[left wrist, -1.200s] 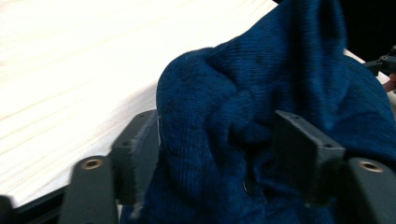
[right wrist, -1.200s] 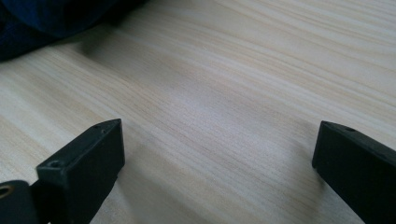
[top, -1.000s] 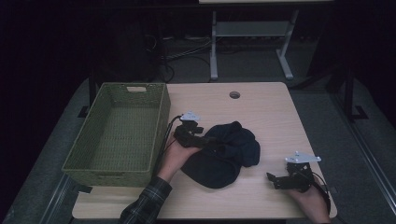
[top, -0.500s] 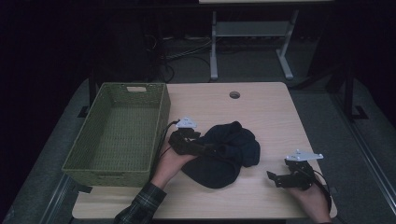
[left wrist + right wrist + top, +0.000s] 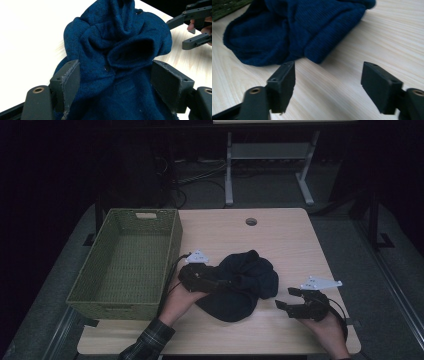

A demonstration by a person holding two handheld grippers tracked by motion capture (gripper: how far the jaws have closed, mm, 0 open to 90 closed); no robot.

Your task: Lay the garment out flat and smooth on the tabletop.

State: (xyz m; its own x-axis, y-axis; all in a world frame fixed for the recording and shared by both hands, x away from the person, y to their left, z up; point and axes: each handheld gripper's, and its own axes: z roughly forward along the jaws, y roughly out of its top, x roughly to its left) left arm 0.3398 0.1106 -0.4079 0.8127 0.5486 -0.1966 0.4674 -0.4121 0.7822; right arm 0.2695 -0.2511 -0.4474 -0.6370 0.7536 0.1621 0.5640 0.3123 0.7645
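- A dark blue knitted garment [image 5: 239, 285] lies bunched in a heap on the light wooden worktop [image 5: 280, 240], at lower centre of the high view, just right of a green woven basket [image 5: 125, 265] (the two are near but apart).
- The left tongs [image 5: 225, 284] sit at the left edge of the heap in the high view; in the left gripper view a thick fold of the garment [image 5: 117, 50] fills the gap between the pads, which press it on both sides, so they grip the garment while standing wide.
- The right tongs [image 5: 285, 299] hover at lower right of the high view, close to the right edge of the heap without touching it.
- In the right gripper view the right tongs [image 5: 328, 80] stand apart with bare worktop [image 5: 387, 37] between them; their jaws have just been closing, with nothing between them, and the garment [image 5: 294, 27] lies just beyond, in the upper left.
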